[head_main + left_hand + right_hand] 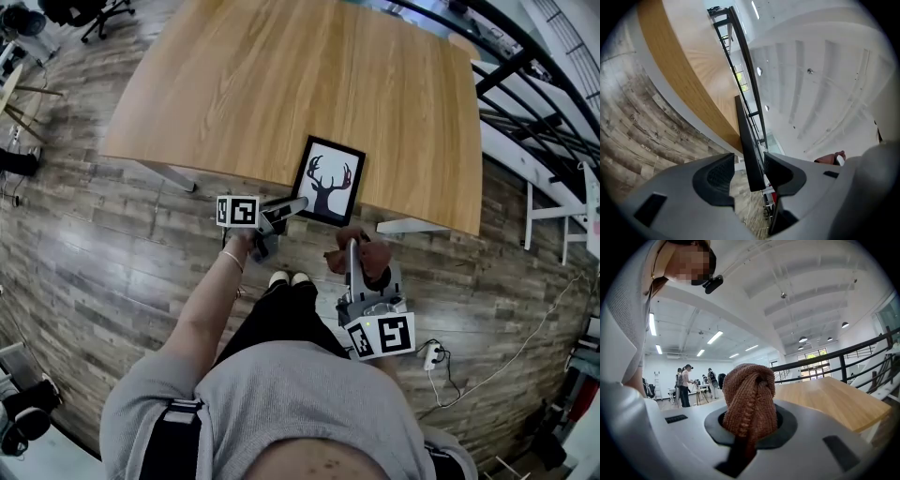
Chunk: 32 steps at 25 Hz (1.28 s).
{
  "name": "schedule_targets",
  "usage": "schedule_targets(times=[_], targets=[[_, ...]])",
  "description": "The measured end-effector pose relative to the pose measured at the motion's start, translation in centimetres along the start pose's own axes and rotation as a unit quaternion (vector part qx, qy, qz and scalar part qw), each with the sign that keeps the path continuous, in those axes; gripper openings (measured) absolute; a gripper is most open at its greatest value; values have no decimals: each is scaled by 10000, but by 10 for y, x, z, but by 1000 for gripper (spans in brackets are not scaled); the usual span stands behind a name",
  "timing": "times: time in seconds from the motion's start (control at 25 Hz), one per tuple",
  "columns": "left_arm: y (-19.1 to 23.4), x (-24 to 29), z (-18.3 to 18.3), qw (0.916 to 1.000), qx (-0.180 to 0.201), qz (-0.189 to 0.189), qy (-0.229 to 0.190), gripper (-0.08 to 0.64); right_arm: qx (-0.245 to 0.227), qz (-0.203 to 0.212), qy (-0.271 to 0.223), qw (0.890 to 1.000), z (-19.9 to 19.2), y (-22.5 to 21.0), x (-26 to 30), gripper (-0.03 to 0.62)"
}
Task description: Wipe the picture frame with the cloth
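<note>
Your left gripper (296,205) has its jaws wide apart, with the near-left edge of the frame (330,180) standing between them. A gap shows on at least one side, so it reads as a loose straddle and not a clamp. Your right gripper (356,251) is closed tight on the bunched rust-brown cloth (373,255), which bulges out past the jaw tips, level with your waist.

The frame sits at the near edge of the table (281,84), picture side up, its lower edge seeming to overhang slightly toward you. Its long axis runs away from you, leaning a little right. The cloth is just beside the frame's near-right corner, on your side of the table edge, so the wipe likely means going forward and slightly left onto the face. The left gripper is the one at the frame, and the right is near but apart.

Only the head view shows the antler print. The left gripper view (749,176) shows the frame (746,140) as a thin dark slab edge-on. The right gripper view (749,427) shows the cloth (750,399), bare tabletop (834,399) and distant people (686,385), but no frame
</note>
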<state>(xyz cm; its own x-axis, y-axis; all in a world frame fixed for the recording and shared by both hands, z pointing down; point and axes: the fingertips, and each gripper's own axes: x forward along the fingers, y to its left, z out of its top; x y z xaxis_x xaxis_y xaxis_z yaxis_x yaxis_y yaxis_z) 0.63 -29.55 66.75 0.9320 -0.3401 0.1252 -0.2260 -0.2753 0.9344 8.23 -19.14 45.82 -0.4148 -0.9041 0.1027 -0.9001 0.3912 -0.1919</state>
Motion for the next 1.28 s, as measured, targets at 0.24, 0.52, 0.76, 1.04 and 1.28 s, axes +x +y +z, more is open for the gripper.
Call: schedule_targets(times=[0.24, 0.52, 0.76, 1.04, 1.28], targets=[[-3, 10, -1, 9995, 96, -166, 256, 179, -37, 68, 37, 10000, -2, 1, 0, 45], [-34, 13, 3, 9914, -655, -1132, -94, 79, 74, 25, 16, 10000, -4, -1, -2, 46], [-32, 7, 7, 9956, -200, -909, -121, 34, 78, 0, -55, 10000, 0, -1, -3, 45], [-80, 4, 23, 9828, -365, -1700, -618, 31, 39, -72, -280, 9996, 17, -3, -7, 46], [-161, 1, 56, 9642, 354, -2440, -977, 31, -68, -132, -814, 9966, 63, -9, -18, 46]])
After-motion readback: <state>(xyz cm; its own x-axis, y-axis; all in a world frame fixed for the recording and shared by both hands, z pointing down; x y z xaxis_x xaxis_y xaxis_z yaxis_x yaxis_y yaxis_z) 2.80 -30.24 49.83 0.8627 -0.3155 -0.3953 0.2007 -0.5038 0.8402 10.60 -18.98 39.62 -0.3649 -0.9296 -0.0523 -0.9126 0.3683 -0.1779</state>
